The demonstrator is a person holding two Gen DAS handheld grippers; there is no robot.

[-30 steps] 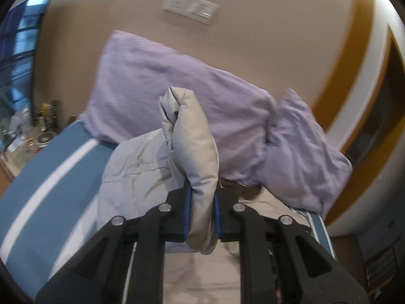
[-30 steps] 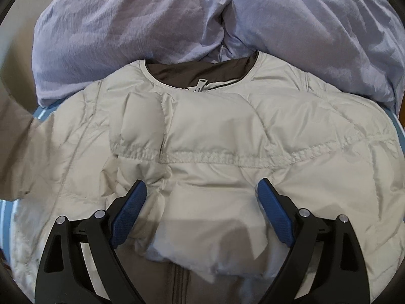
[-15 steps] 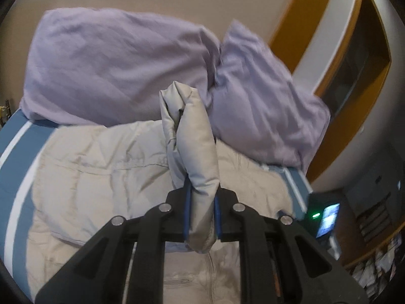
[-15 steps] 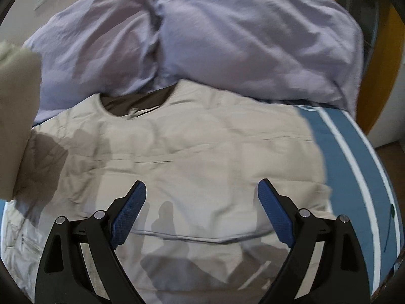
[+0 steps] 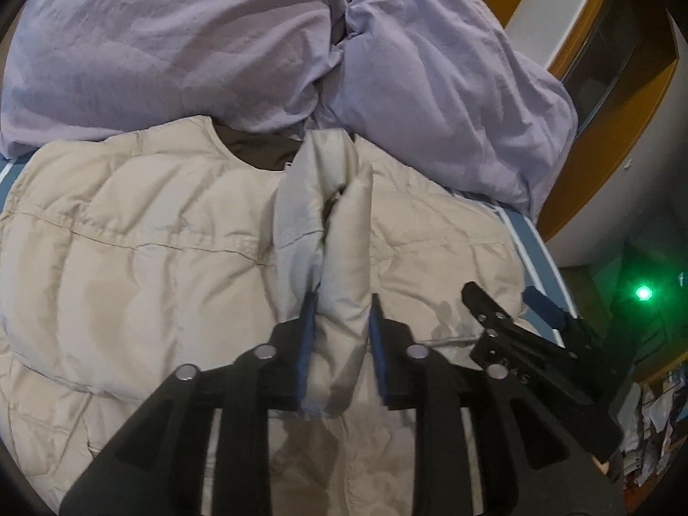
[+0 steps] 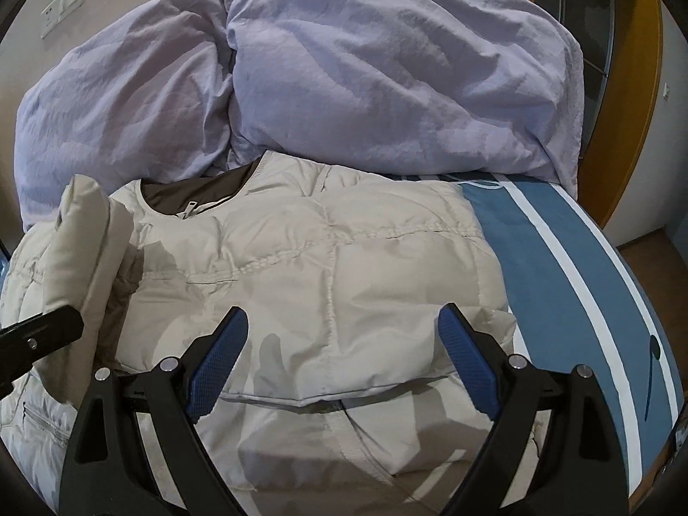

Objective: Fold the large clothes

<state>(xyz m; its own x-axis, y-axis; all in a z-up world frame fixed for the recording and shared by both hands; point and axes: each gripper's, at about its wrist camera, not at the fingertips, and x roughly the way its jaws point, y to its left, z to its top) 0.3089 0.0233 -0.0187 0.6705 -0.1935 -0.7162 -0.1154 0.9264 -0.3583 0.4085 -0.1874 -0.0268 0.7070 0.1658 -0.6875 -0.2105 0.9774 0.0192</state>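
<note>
A pale beige quilted puffer jacket (image 6: 327, 266) lies spread face up on the bed with the blue and white striped cover (image 6: 572, 284), its dark brown lined collar (image 6: 193, 193) at the far end, touching two crumpled lilac pillows (image 6: 387, 86) heaped against the wall. The jacket's right side is already folded in over the chest, its edge lying across the middle of the body.

The left gripper (image 5: 339, 335), black with blue pads, hangs over the jacket's centre with the bunched beige sleeve (image 5: 331, 223) standing up between its fingers (image 5: 306, 344). Those fingers have just been opening, and the sleeve is still between them; the puffy cloth fills the gap and both pads still seem to touch it, so the grip looks loosened rather than let go. The sleeve end reaches toward the collar.

The right gripper (image 6: 344, 365) hovers just over the near right part of the jacket, above the folded flap, its blue-padded fingers (image 6: 217, 361) spread wide and released, with nothing between them. From the left wrist view it shows at the right edge of the jacket (image 5: 511, 309), near the bed's side. A green light (image 5: 643, 293) glows in the dim room beyond the bed.
</note>
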